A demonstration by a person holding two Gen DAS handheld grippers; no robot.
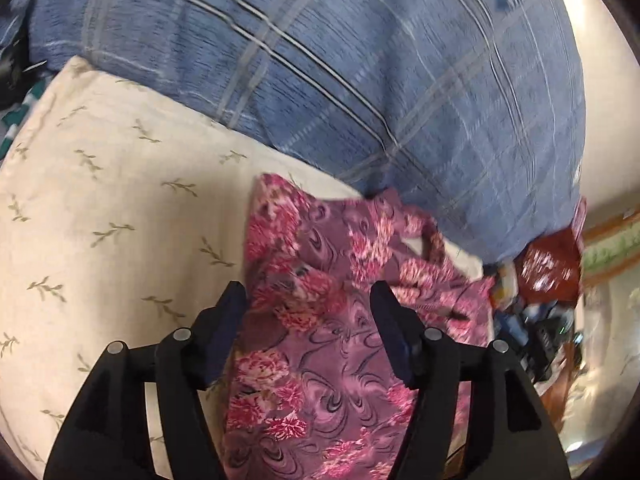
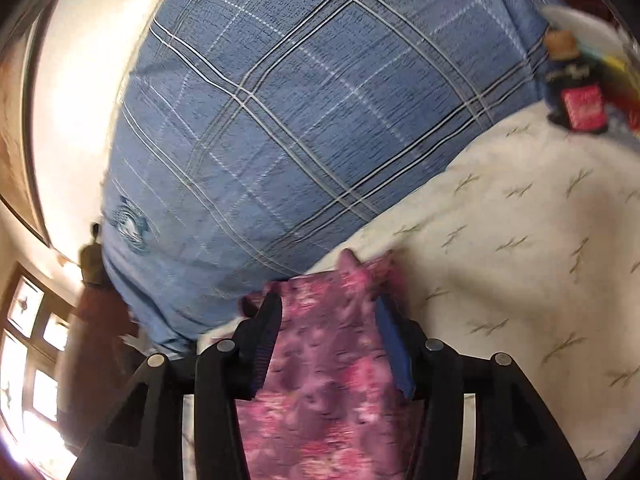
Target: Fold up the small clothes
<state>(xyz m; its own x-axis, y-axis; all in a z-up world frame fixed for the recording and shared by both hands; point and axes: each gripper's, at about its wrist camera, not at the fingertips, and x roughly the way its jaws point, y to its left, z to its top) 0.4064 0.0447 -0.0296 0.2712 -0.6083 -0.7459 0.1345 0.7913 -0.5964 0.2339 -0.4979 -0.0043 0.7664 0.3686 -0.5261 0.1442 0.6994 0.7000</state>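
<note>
We work on a cream bedsheet printed with small olive sprigs (image 1: 100, 200), and the task's thing, a small pink-and-purple floral garment of thin cloth (image 1: 320, 340), lies on it just in front of both tools. In the left wrist view the left gripper (image 1: 308, 300) stands with its jaws parted, and the garment runs between them and on toward twelve o'clock; the pads do not press the cloth, so we judge it released. In the right wrist view the right gripper (image 2: 328, 308) is likewise parted, astride the same floral cloth (image 2: 320, 380), with no pinch that we can see. The picture is blurred there, so we cannot make out the finer folds.

We judge that both tools straddle the cloth because a fold has been laid and let go, so the fabric rests on the sheet by its own weight rather than hanging from a grip.

As for edges, the garment's far hem lies at twelve o'clock of the right gripper, and in the left view its rumpled far part spreads toward two o'clock, close to the big blue plaid quilt (image 1: 360, 80) that walls off the far side. Open sheet lies at nine o'clock in the left view and at three o'clock in the right view, so we would draw the cloth that way. A red crinkled packet (image 1: 548, 268) sits at three o'clock of the left view, well apart from the garment.
</note>
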